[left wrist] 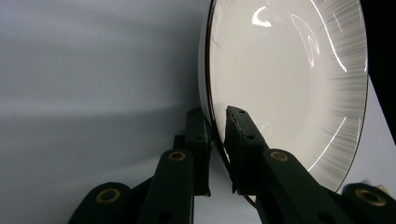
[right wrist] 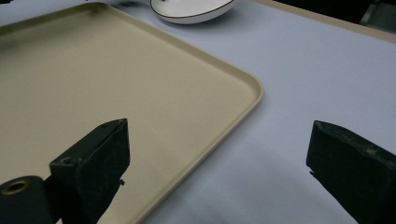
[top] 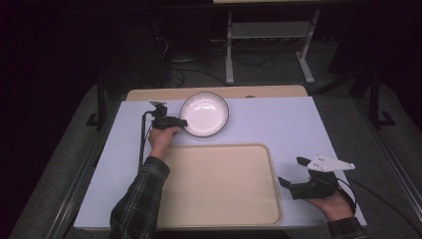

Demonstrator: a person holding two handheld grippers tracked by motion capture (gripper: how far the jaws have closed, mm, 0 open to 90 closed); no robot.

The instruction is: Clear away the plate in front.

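- My left gripper (top: 182, 122) is pinching the near-left rim of the white bowl (top: 205, 113), and my left hand (top: 162, 137) is wrapped around the gripper's body just behind it.
- In the left gripper view my left fingers (left wrist: 239, 135) are standing narrow, one on the inside of the bowl's (left wrist: 289, 84) dark-lined rim and one on the outside, with the rim clamped between them.
- The bowl is lying straight ahead of those fingers, on the pale surface (top: 278, 124) just beyond the far edge of the beige tray (top: 219, 184).
- My right gripper (top: 293, 172) is sitting in my right hand (top: 334, 201) to the right of the tray, over the bare surface, with its grey three-cornered plate on top.
- My right fingers (right wrist: 95, 163) are spread wide with nothing between them.
- In the right gripper view the tray's (right wrist: 140, 93) rounded corner is lying ahead of those fingers, with the left finger over the tray's floor and the right finger over the surface (right wrist: 303, 79) beside it.
- Far ahead of my right fingers, past the tray, the underside of the bowl (right wrist: 191, 10) is showing, well apart from them.
- The tray is lying between my two grippers, and it is bare.
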